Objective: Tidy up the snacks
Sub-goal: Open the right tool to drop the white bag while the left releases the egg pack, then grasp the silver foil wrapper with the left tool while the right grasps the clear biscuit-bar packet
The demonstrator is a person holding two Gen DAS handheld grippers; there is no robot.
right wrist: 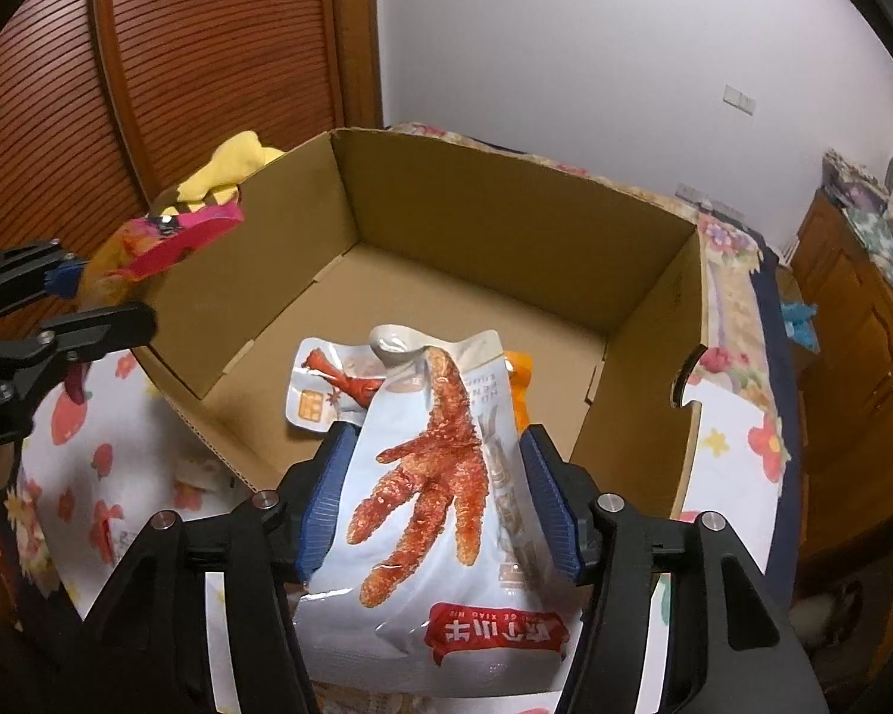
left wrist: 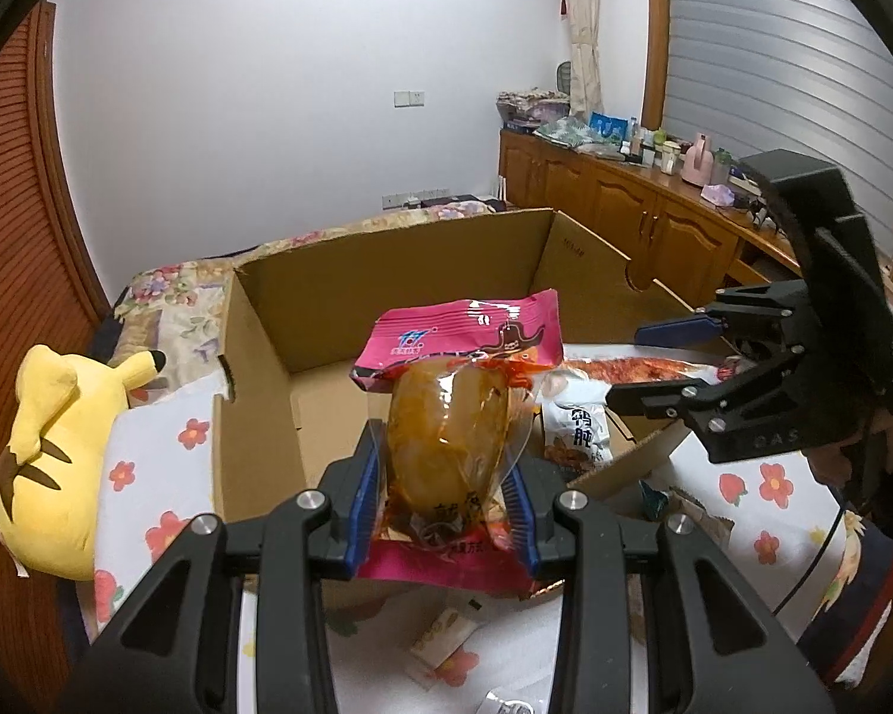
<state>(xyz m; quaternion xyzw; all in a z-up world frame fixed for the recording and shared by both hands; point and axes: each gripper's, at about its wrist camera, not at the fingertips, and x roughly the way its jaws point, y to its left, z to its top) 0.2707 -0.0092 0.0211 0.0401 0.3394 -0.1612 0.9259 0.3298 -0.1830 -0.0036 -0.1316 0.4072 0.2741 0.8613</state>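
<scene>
Left wrist view showed the left claw clamped on a pink-edged snack pouch, its blue pads pressing both sides of the clear window, through which a glossy brown piece of meat showed; the pouch stood upright over the near edge of the open cardboard box. The right wrist view showed a white chicken-foot packet, printed with a red-orange claw and a red label upside down, lying between the pads of the right claw. No earlier picture bore on its motion; the right pad stood clear of the packet's edge, so the claw read as apart. The packet's far end reached over the box's near wall, above a smaller white packet on the box floor. The box sat on a flowered bed sheet beside a yellow plush toy.
</scene>
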